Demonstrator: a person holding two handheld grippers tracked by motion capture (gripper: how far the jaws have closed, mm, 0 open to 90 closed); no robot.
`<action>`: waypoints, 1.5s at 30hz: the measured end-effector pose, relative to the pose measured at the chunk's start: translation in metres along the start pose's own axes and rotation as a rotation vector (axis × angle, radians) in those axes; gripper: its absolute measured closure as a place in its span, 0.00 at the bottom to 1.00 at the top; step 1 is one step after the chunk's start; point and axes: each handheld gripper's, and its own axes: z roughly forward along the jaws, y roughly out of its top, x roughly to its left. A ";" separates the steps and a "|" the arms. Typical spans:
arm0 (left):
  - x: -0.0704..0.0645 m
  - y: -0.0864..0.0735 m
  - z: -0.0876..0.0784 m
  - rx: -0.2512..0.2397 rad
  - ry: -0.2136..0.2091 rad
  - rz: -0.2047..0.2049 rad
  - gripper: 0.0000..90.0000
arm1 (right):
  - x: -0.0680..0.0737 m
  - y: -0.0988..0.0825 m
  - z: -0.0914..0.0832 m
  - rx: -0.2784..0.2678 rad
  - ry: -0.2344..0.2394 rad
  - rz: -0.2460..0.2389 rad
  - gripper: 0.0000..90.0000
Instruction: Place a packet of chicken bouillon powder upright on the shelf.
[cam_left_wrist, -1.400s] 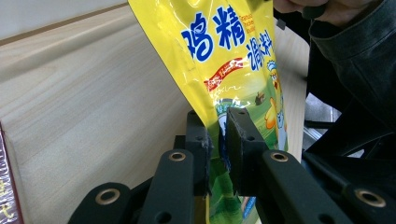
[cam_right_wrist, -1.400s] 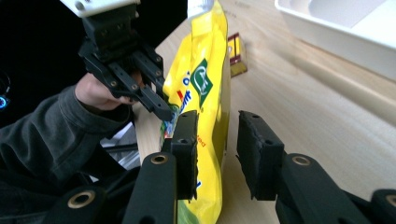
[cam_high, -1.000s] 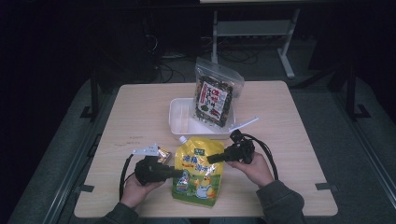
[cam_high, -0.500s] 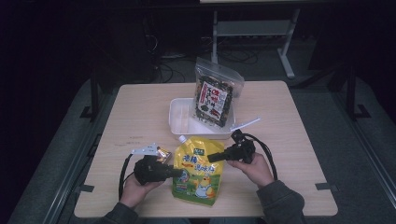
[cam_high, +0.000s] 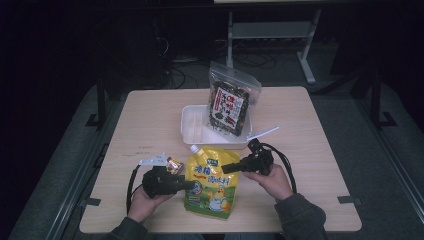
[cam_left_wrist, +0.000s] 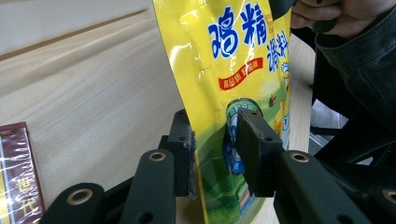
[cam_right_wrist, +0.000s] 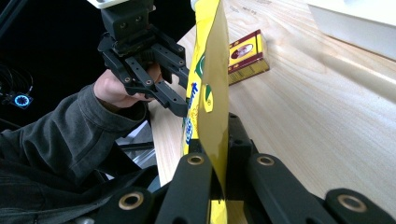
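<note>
The pouch (cam_high: 210, 182) stood near the desk's (cam_high: 150, 120) front edge, its bottom cut off in both gripper views. The right claw (cam_high: 226, 169) was clamped on one edge. The left claw (cam_high: 192, 185) had just been opening, pads a little off the pouch between them. A small box (cam_high: 174, 164) lay partly hidden behind it. The wooden desk stood in a dark room.

Dim overall in high view; lit tabletop (cam_high: 150, 130), black surroundings, soft grain. Sharper, brighter in both gripper views. Sheen on yellow pouch (cam_left_wrist: 205, 60). Slight softness on nearest jaws at bottom edge.
</note>
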 end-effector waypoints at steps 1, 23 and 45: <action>0.000 0.000 0.000 -0.002 0.000 -0.001 0.74 | 0.000 0.000 0.000 -0.001 0.002 -0.001 0.99; 0.000 0.002 -0.009 -0.032 -0.027 -0.006 0.90 | 0.013 0.006 -0.003 0.012 -0.027 -0.056 0.97; -0.002 0.005 -0.009 -0.039 -0.041 0.009 0.93 | 0.033 0.066 -0.010 0.187 -0.068 -0.105 0.84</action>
